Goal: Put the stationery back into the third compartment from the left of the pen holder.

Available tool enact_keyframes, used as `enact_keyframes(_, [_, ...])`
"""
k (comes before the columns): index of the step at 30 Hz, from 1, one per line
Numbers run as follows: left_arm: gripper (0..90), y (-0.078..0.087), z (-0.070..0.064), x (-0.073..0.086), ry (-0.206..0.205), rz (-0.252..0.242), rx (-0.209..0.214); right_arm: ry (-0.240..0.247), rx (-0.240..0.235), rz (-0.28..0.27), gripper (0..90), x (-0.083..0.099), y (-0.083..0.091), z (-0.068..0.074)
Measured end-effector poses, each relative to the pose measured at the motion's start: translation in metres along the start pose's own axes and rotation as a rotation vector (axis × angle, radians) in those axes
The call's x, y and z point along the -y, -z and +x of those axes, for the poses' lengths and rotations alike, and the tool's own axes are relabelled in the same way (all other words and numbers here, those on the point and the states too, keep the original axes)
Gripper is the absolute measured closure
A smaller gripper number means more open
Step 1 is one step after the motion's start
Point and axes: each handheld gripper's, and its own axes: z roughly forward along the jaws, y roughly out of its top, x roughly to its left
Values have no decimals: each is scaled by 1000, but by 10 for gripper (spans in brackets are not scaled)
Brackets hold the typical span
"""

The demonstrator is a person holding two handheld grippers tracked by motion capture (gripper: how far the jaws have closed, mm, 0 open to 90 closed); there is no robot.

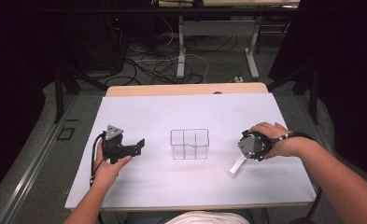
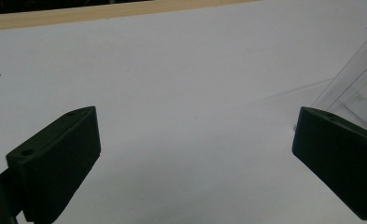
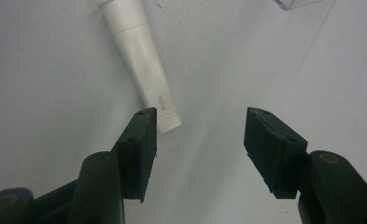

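High view: a clear plastic divided box (image 1: 189,143) sits mid-table on the white sheet (image 1: 172,112), the left gripper (image 1: 135,145) resting beside it. Left gripper view: jaws parked wide, empty. Right gripper view: the right gripper (image 3: 197,140) gapes over a smooth white squeeze tube (image 3: 141,65), apparently lining up.

Dark room, grey floor (image 1: 45,121), tangled cables (image 1: 148,65), white-legged desk (image 1: 218,42) behind.
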Motion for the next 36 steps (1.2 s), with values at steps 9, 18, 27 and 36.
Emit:
enact_keyframes(9, [12,-2,0,1,1,11,0,51,-8,19,536,-5,-5,3])
enact_keyframes(18, [12,-1,1,2,5,13,-6,128,-124,70,583,-12,-9,5])
enact_keyframes(27, [13,0,0,2,0,12,-7,165,-136,93,570,-13,-21,7])
enact_keyframes(36, [14,0,1,3,2,15,-8,171,-187,105,574,-15,-35,2])
